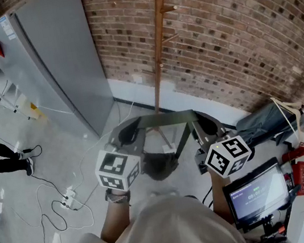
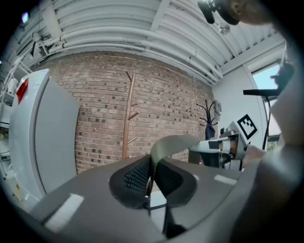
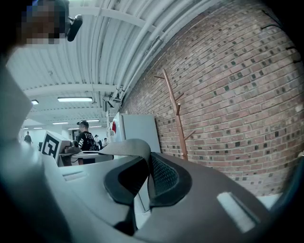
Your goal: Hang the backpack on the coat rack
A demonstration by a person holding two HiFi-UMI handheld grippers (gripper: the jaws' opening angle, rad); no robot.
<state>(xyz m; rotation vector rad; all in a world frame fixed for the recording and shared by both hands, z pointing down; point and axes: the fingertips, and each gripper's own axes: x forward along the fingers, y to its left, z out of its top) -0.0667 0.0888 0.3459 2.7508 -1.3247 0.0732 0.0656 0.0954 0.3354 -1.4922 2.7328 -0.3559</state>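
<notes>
Strap [image 1: 166, 119] is flat olive-grey webbing, pulled level between the two grippers. Left gripper [image 2: 151, 178] is clamped tight on one end: the webbing is pinched edge-on between black mesh-textured pads [image 2: 137, 176], then curls up and over toward the right. Right gripper [image 3: 147, 176] is closed on the other end the same way, with the band arching off to the left. Backpack [image 1: 160, 164] hangs under the strap between them, a soft, dark-grey, rounded sack, held in front of the person and well apart from the coat rack [image 1: 159, 42]. The rack stands ahead against the brick wall [image 1: 241, 34]: a slim reddish-brown wooden pole with short pegs angled upward. The brick is rough red-brown with pale mortar lines. Gripper bodies are smooth matte grey plastic, each carrying a white cube [image 1: 118, 169] with black square markers. A tall cabinet [image 1: 56, 65] stands left of the rack, flat and smooth with a grey metallic-looking face. Floor [image 1: 60, 156] is pale and slightly glossy.
</notes>
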